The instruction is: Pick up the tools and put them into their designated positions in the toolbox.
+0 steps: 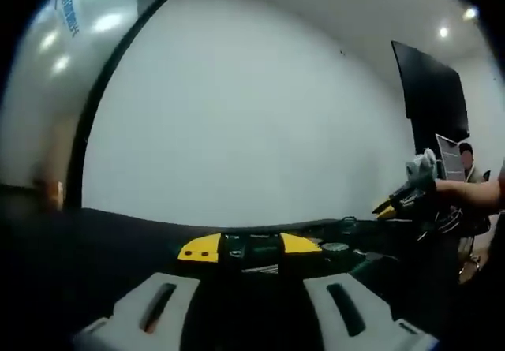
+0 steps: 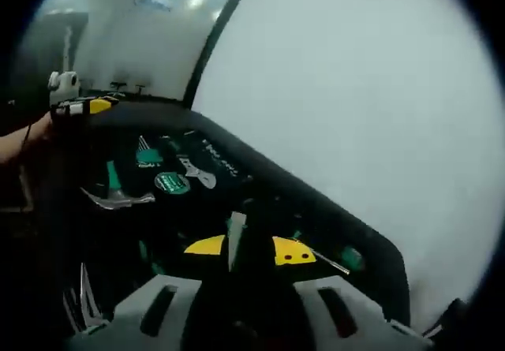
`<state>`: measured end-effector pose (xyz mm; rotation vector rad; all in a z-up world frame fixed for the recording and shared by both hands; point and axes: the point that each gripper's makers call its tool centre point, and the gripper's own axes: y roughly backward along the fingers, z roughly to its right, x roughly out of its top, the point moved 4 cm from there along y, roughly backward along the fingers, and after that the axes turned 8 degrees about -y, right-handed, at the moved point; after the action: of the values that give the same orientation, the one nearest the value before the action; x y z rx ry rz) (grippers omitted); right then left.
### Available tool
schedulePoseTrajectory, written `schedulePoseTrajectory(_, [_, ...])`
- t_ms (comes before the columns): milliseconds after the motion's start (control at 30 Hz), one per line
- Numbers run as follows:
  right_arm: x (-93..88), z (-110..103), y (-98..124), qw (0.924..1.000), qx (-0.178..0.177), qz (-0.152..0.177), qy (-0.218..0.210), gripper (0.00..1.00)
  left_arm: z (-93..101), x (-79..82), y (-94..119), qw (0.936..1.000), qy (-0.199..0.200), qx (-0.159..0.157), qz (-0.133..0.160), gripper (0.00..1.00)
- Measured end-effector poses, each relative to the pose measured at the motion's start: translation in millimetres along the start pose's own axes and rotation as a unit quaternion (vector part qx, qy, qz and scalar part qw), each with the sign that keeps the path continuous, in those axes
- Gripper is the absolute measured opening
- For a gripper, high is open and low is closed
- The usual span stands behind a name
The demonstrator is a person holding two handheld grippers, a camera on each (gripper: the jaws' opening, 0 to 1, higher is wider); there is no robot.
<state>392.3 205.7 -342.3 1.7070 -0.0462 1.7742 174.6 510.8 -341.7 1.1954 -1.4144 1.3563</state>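
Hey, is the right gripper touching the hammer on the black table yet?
Apart. In the right gripper view the hammer lies up and to the left, with bare black table plainly between it and the right gripper, whose jaws stand open.

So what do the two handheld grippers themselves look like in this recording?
Each view shows its own pair of light grey jaws with a dark oblong slot in each: left gripper, right gripper. Seen from the other's view, each gripper has yellow-and-black parts and a grey top. The person's forearm is bare, no sleeve visible.
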Motion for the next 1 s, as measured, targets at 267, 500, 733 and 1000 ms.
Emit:
schedulePoseTrajectory(267, [-12.8, 1, -20, 0.9959, -0.02, -0.071, -0.052, 0.28, -7.2, 2.7, 1, 0.9998, -0.013, 0.012, 0.004, 0.25])
schedulePoseTrajectory(500, [-19.5, 3, -39, 0.989, 0.004, -0.101, -0.107, 0.22, -6.7, 4.8, 0, 0.9998, -0.015, 0.011, 0.009, 0.25])
schedulePoseTrajectory(733, [-11.5, 12, -28, 0.9688, 0.029, -0.062, -0.238, 0.22, -8.3, 4.0, -1, 0.9998, -0.011, 0.01, 0.013, 0.25])
schedulePoseTrajectory(1000, [25.6, -11, -9, 0.9775, 0.056, -0.01, -0.203, 0.22, -9.8, 0.5, -4, 0.9999, -0.013, 0.001, 0.006, 0.25])
